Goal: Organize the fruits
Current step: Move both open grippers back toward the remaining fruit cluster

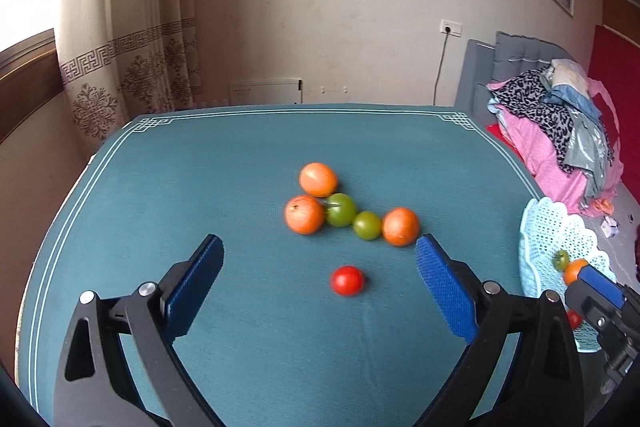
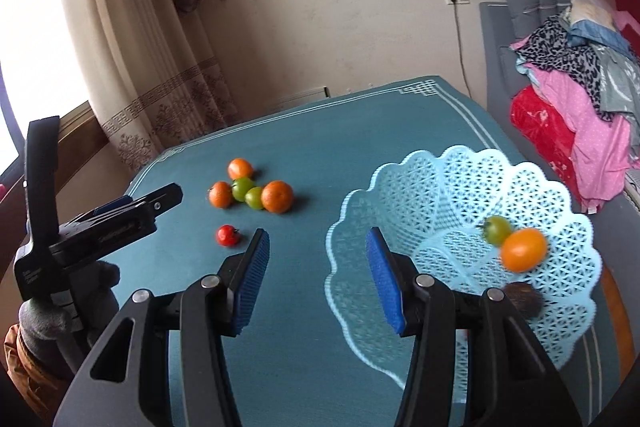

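A cluster of three oranges (image 1: 305, 214) and two green tomatoes (image 1: 340, 209) lies mid-table; it also shows in the right wrist view (image 2: 277, 196). A small red tomato (image 1: 347, 280) (image 2: 227, 235) lies nearer, between my left gripper's (image 1: 319, 259) open fingers and just beyond them. A pale blue lattice basket (image 2: 460, 187) (image 1: 540, 227) at the right holds a green tomato (image 2: 497, 229), an orange fruit (image 2: 523, 249) and a dark fruit (image 2: 524, 301). My right gripper (image 2: 318, 251) is open and empty at the basket's left rim.
The table has a teal cloth (image 1: 200, 187) with a white border. A bed with piled clothes (image 1: 560, 131) stands at the right, a curtain (image 1: 132, 67) and window at the back left. The left gripper's body (image 2: 100, 223) shows at the left of the right wrist view.
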The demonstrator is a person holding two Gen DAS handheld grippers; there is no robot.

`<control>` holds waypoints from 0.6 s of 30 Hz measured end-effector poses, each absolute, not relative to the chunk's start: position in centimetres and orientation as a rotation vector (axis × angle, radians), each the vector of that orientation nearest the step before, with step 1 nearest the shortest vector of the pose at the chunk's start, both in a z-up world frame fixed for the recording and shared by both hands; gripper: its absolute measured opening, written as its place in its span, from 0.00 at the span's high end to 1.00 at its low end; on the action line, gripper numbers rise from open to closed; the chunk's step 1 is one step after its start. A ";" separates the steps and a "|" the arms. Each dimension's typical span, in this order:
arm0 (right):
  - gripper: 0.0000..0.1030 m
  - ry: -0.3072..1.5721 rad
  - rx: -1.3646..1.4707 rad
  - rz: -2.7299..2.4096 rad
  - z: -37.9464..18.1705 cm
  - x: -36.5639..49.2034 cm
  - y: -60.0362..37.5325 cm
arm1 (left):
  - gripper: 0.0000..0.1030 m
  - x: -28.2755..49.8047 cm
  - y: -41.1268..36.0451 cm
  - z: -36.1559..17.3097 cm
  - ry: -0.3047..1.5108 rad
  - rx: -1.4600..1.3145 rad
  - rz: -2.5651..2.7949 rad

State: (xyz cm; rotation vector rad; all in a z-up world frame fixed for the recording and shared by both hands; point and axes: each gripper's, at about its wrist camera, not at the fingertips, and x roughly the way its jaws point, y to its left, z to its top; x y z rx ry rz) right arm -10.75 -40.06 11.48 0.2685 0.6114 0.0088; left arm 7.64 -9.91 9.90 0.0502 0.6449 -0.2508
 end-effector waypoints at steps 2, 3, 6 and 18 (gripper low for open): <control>0.51 0.622 0.256 0.026 11.3 -10.3 -39.1 | 0.05 8.3 -9.4 9.6 0.645 0.054 -0.238; 0.51 0.625 0.251 0.033 11.3 -10.1 -38.7 | 0.05 8.7 -9.3 9.4 0.647 0.058 -0.229; 0.51 0.638 0.235 0.060 11.1 -9.5 -37.4 | 0.05 9.9 -9.0 8.7 0.655 0.072 -0.218; 0.51 0.721 0.160 0.133 8.9 -6.3 -33.2 | 0.29 15.5 -8.6 5.1 0.751 0.067 -0.250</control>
